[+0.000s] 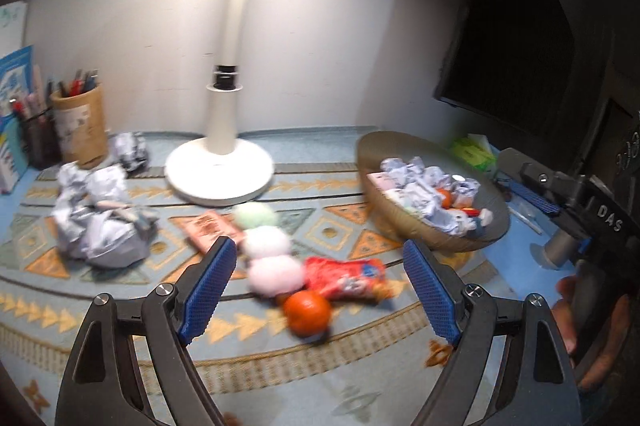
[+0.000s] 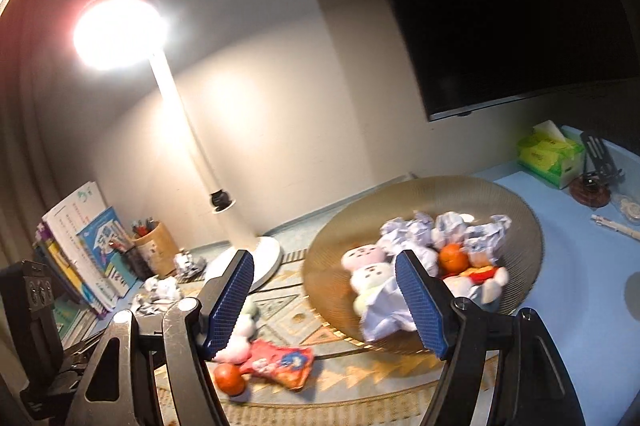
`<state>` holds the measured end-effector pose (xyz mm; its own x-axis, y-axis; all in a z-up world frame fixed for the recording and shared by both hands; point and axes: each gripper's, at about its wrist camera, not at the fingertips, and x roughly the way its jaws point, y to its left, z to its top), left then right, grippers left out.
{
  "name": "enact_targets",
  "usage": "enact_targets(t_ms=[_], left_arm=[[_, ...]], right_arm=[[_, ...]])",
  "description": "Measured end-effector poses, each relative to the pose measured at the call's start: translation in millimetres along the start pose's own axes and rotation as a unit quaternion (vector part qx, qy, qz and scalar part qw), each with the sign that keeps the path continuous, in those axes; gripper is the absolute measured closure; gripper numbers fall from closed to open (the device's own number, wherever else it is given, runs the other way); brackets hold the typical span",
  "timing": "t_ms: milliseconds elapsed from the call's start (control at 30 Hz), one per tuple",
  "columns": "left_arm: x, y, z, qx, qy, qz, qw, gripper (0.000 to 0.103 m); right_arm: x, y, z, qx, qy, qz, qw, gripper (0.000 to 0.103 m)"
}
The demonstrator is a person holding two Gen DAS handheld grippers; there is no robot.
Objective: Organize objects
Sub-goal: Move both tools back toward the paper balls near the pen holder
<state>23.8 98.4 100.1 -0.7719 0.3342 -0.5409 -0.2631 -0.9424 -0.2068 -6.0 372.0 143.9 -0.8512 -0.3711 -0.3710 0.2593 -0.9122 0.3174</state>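
An orange (image 1: 308,312) lies on the patterned mat beside a red snack packet (image 1: 346,276) and a plush skewer of pink, white and green balls (image 1: 268,246). My left gripper (image 1: 318,292) is open and empty, hovering just above these three. A brown woven bowl (image 1: 492,230) at the right holds crumpled paper, an orange and plush toys. In the right wrist view my right gripper (image 2: 326,300) is open and empty, in front of the bowl (image 2: 328,258). The orange (image 2: 229,379) and packet (image 2: 282,362) lie low left there.
A white desk lamp (image 1: 220,162) stands at the back centre. Crumpled paper (image 1: 100,222), a small pink booklet (image 1: 208,230) and pen holders (image 1: 80,130) are at the left. Books (image 2: 84,254) lean by the wall. A tissue box (image 2: 550,156) and a monitor (image 2: 500,6) are at the right.
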Motion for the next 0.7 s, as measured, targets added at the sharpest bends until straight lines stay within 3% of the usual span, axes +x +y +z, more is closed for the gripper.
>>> enact_targets(t_ms=[167, 300, 400, 533, 700], left_arm=[[-34, 83, -22, -0.071, 0.0, 0.082, 0.9941, 0.019], [-47, 131, -37, -0.089, -0.002, 0.149, 0.9848, 0.019], [-50, 153, -46, -0.105, 0.0, 0.161, 0.9814, 0.019], [-46, 165, -57, -0.13, -0.005, 0.145, 0.9808, 0.019], [-42, 159, -57, -0.117, -0.003, 0.163, 0.9796, 0.018]], right_arm=[[13, 57, -26, -0.02, 0.044, 0.055, 0.997, 0.031], [30, 91, -56, -0.032, 0.083, 0.084, 0.992, 0.031], [42, 107, -76, -0.032, 0.114, 0.094, 0.989, 0.031], [54, 125, -93, -0.054, 0.138, 0.096, 0.984, 0.031], [66, 135, -111, -0.083, 0.148, 0.08, 0.982, 0.03]])
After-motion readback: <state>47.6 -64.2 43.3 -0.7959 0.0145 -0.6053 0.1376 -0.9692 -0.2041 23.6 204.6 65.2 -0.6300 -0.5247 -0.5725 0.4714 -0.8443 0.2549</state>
